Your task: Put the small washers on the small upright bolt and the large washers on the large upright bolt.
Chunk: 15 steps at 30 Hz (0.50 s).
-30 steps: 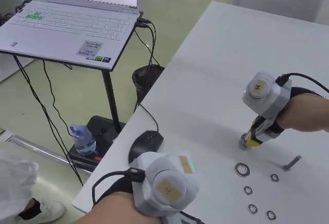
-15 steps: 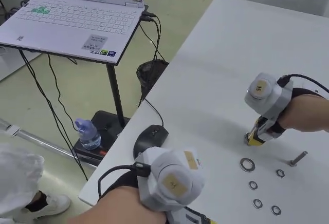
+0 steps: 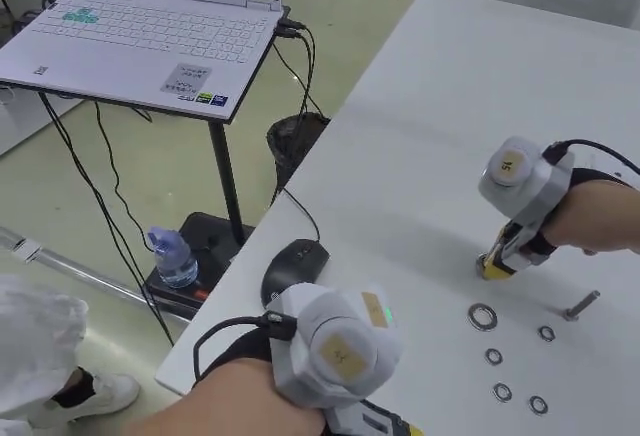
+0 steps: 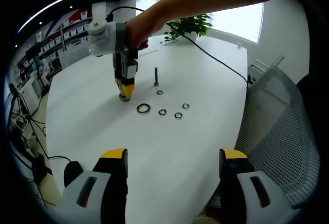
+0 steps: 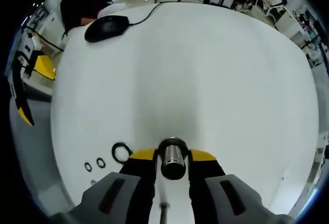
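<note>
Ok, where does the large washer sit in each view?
Head view: large washer lower right, just below the right gripper.
Left gripper view: washer at centre, below that gripper.
Right gripper view: washer lower left, beside the fingers.
Shared landmark: the large bolt in the right gripper.

The left gripper is held with its jaws wide apart above the white table. Beyond it, the right gripper is set tip-down on the large bolt, with washers scattered just beside.

No legible text; laptop stickers too small, blurred.
</note>
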{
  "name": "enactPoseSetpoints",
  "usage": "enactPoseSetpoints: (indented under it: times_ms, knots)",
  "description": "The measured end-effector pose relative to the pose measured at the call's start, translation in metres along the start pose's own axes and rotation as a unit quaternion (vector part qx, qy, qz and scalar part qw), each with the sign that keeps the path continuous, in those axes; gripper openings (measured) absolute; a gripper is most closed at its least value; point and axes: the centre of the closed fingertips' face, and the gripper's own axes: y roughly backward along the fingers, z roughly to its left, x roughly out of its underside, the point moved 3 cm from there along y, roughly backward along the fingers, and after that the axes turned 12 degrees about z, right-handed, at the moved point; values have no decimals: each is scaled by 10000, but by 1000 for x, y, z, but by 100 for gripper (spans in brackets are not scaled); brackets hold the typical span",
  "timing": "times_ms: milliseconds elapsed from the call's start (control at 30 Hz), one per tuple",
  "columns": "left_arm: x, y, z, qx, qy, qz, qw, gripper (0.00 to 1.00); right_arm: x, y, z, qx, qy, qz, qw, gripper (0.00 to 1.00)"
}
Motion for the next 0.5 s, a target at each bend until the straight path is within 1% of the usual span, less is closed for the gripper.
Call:
enactPoseSetpoints:
  times_ms: [100,167,233,367,433,500]
  knots:
    - [1,0,0,-12,-39,24,10000,72,-1,0,0,32,-15,-57,10000,26]
    - [1,1,0,-18,-41,30,10000,72,-2,0,-1,75,-27,-95,9999,30]
    - [0,3,0,-25,-43,13,10000,72,-2,3,-2,63,-42,-133,9999,31]
    - [-2,4,0,-43,-82,24,10000,72,-1,10,-4,75,-46,-188,9998,32]
    - [-3,5,0,-41,-78,-2,10000,72,1,15,-4,44,-48,-222,9997,32]
    - [-5,6,0,-53,-83,-15,10000,72,3,20,-3,65,-6,-259,9996,32]
